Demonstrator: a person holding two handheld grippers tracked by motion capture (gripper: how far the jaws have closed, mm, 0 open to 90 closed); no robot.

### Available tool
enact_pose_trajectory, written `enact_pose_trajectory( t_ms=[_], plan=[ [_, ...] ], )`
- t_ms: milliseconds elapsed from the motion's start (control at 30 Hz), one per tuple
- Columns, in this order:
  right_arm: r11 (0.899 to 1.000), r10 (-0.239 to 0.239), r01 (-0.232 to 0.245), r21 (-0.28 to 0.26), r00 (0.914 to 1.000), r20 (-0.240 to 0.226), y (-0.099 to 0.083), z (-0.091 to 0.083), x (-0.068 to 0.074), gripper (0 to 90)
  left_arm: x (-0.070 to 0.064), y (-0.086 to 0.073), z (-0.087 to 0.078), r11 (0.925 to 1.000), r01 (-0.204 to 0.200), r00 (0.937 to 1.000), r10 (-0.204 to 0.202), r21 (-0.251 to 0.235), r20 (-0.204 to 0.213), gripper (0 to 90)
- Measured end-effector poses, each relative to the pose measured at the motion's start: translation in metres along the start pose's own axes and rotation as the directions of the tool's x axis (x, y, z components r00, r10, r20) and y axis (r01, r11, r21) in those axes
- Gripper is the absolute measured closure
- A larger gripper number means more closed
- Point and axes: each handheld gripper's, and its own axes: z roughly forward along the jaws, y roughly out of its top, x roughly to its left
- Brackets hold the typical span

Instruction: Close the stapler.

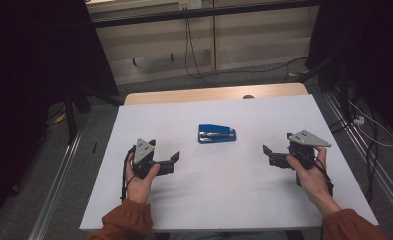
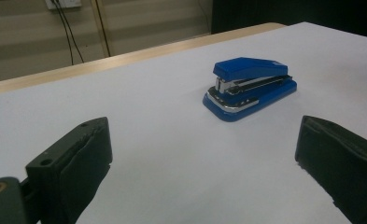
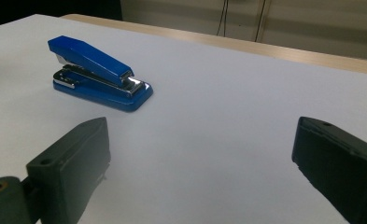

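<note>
stapler (image 1: pixel 217 133) lies between the left gripper (image 1: pixel 170 161) and right gripper (image 1: pixel 271 155), both gaping, holding nothing; grabbing its sprung top could tilt or skid it.

The stapler (image 1: pixel 217 133) lies on the table (image 1: pixel 224 190), about midway across and toward the far side. The left gripper (image 1: pixel 168 159) sits nearer and to its left, the right gripper (image 1: pixel 270 154) nearer and to its right, both well apart from it.

Looks like a lab: white-covered table (image 1: pixel 214 190), dark curtains (image 1: pixel 29 60), aluminium floor rails (image 1: pixel 54 195), loose cables (image 1: pixel 194 60).
</note>
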Motion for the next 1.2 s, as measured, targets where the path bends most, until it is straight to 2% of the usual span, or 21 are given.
enact_pose_trajectory(
  t_ms=[167,233,400,467,567,867,1100,1200],
  plan=[
    [1.0,-0.008,0.008,-0.002,1.0,0.003,-0.003,-0.008,0.003,4.3,-0.001,-0.006,-0.009,0.9999,0.012,0.9999,-0.012,-0.01,-0.007,4.0],
    [1.0,-0.011,0.011,-0.008,0.9999,0.007,-0.005,-0.011,0.003,4.3,-0.001,-0.007,-0.013,1.0,-0.003,0.9999,0.002,-0.005,-0.01,4.0],
    [1.0,0.001,-0.001,-0.012,0.9997,0.025,-0.011,-0.021,0.001,4.3,0.001,-0.011,-0.02,1.0,-0.005,0.9996,0.005,-0.003,-0.027,4.0],
    [1.0,0.004,-0.004,-0.015,0.9995,0.031,-0.014,-0.025,0.001,4.3,0.001,-0.012,-0.022,0.9999,0.012,0.9998,-0.012,0.001,-0.019,4.0],
    [1.0,0.004,-0.004,-0.006,0.9992,0.038,-0.018,-0.028,0.0,4.3,0.0,-0.012,-0.026,0.9999,-0.008,0.9994,0.008,0.012,-0.035,4.0],
    [1.0,0.022,-0.021,-0.019,0.9984,0.052,-0.022,-0.043,-0.002,4.3,-0.002,-0.019,-0.044,0.9996,-0.019,0.9989,0.02,0.02,-0.043,4.1],
    [0.999,0.04,-0.038,-0.033,0.9965,0.073,-0.029,-0.058,-0.006,4.2,-0.006,-0.023,-0.053,0.9992,-0.019,0.9989,0.021,0.034,-0.043,4.0],
    [0.998,0.042,-0.039,-0.041,0.9963,0.075,-0.032,-0.063,-0.006,4.3,-0.005,-0.024,-0.057,0.9996,-0.011,0.9988,0.012,0.025,-0.048,4.0]
  ],
)
